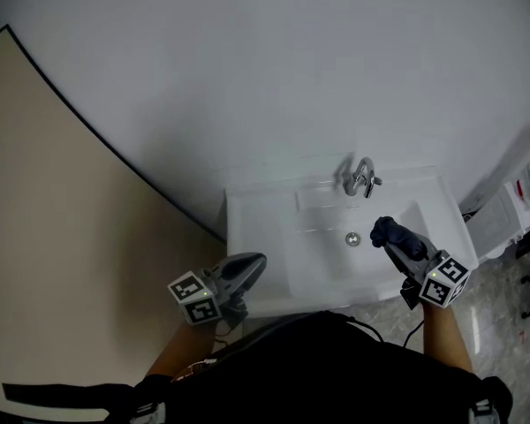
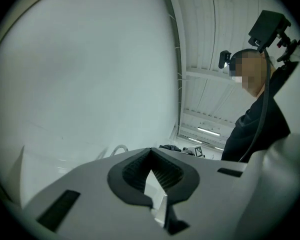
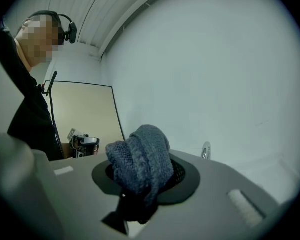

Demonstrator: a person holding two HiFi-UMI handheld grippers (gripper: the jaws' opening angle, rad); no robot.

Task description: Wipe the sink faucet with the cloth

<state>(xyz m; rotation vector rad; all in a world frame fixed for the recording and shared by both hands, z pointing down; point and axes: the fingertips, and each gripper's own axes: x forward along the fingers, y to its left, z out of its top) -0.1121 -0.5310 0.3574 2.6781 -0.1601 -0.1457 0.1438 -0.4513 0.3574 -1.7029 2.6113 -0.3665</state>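
Right gripper (image 3: 146, 180): jaws clamped on bunched blue cloth (image 3: 140, 159). Head view places it over the sink (image 1: 256, 223), apart from the faucet (image 1: 360, 178). Left gripper (image 2: 151, 158): jaws together, empty.

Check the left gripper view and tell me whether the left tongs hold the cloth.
No, the left tongs are closed on nothing; the cloth is bunched in the right tongs.
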